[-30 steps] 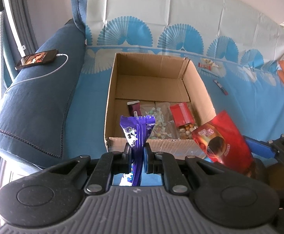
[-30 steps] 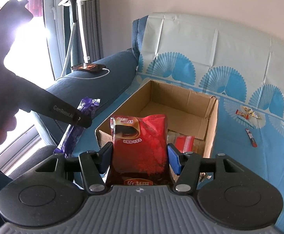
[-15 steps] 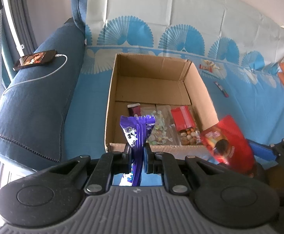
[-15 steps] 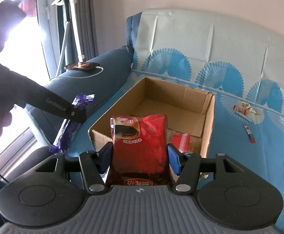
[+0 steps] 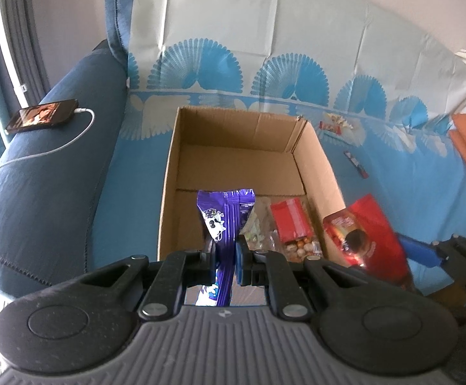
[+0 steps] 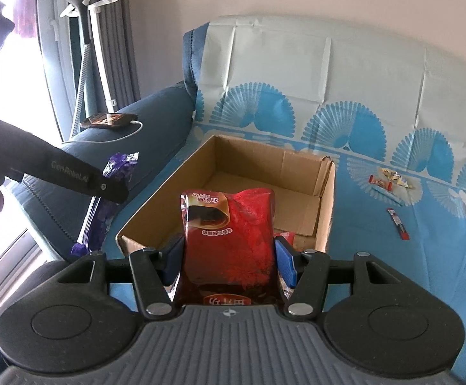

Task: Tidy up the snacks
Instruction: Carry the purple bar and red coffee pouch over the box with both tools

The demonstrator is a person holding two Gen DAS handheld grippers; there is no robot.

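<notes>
Left gripper point(image 5: 226, 250) is pinching a purple packet point(image 5: 225, 215) just over the near edge of the cardboard box point(image 5: 316, 157) on the sofa point(image 5: 56, 173). Right gripper point(image 6: 228, 258) is clamped on a red bag point(image 6: 229, 227), held near the box's front corner.

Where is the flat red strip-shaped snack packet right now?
The flat red strip-shaped snack packet lies loose on the blue patterned sofa cover, right of the open cardboard box, below the small wrapped candies.
</notes>
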